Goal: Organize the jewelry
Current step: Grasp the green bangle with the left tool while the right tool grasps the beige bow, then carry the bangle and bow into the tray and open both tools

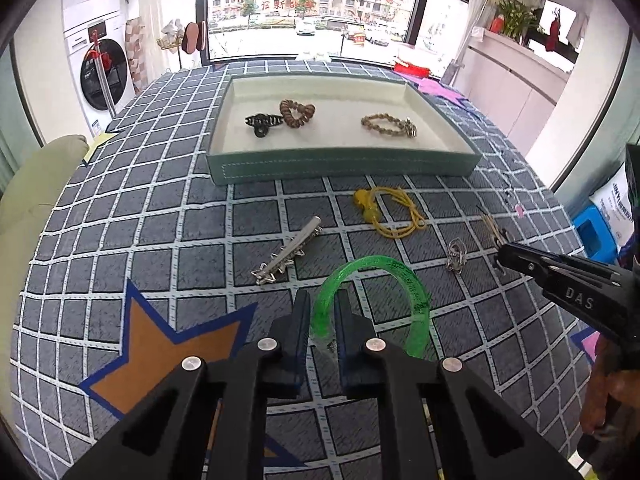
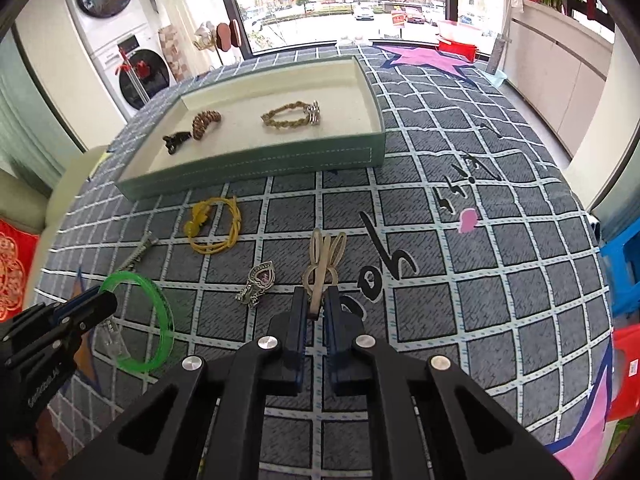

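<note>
Left tool (image 1: 323,300): black frame, blue pads, silver screws; right tool (image 2: 316,300) same.

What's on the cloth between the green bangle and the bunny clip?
A small silver heart pendant lies between the green bangle and the bunny clip, seen best in the right wrist view.

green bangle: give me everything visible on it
The green bangle is a translucent bright green ring, plastic or resin by the look, with faint dark marks along its band. A small clear tag seems to hang from its near side. It stands tilted on the checked cloth, in front of the tray and outside it. The left gripper is shut on its near-left rim, one finger inside the ring, one outside. Nothing else touches it.
</note>
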A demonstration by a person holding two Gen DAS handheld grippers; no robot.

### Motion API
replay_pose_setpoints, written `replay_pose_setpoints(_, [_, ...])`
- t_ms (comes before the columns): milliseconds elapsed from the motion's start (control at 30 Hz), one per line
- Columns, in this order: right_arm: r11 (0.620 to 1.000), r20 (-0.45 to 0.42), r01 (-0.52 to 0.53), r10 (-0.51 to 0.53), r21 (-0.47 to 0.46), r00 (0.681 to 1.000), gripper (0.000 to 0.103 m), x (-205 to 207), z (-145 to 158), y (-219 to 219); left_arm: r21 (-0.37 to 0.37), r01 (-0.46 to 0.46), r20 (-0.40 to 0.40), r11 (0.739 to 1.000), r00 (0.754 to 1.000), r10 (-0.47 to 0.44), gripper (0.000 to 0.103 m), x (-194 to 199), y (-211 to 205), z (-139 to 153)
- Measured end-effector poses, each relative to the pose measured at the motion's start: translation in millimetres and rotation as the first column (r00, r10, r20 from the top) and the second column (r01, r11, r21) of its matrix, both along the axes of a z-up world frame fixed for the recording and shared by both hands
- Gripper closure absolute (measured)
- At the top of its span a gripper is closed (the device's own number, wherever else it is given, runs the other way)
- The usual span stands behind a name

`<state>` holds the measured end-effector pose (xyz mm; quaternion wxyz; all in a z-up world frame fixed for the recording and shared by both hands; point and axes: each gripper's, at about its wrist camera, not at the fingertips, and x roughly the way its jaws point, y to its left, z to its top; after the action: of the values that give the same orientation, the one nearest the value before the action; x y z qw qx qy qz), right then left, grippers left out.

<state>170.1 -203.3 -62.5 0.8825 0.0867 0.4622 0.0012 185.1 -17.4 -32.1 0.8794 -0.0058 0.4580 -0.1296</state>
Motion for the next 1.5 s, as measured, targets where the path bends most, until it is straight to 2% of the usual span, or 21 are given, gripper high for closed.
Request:
replay_pose_setpoints(400, [0.997,0.072,-0.008,0.002,0.076,0.997,0.094,3.7,43.4,-12.3,-0.046,-0.002,0.092,0.999,0.996,0.006,0.078,16.8,17.6,44.2])
replay_pose_setpoints(600, [0.997,0.105,-0.030,0.023,0.071,0.994,0.094,28.1,65.5,-9.9,-0.036,-0.014,0.127,0.999,0.992,0.018,0.078,42.0,23.9,58.5])
replay_pose_setpoints(800, [0.996,0.118,-0.057,0.049,0.068,0.992,0.094,63.0,76.9,-7.5,-0.048,-0.030,0.123,0.998,0.992,0.036,0.078,84.8,27.8,66.0])
replay_pose_setpoints(1100, [0.992,0.098,-0.076,0.067,0.095,0.993,0.094,127.5,72.4,-11.5,-0.015,-0.033,0.094,0.999,0.995,0.034,0.078,150.1,9.7,52.6])
replay_pose_setpoints(1500, [0.995,0.056,-0.058,0.053,0.087,0.997,0.094,198.9,37.2,-22.5,0.057,-0.014,0.057,0.998,0.998,0.011,0.078,215.9,-29.7,17.9])
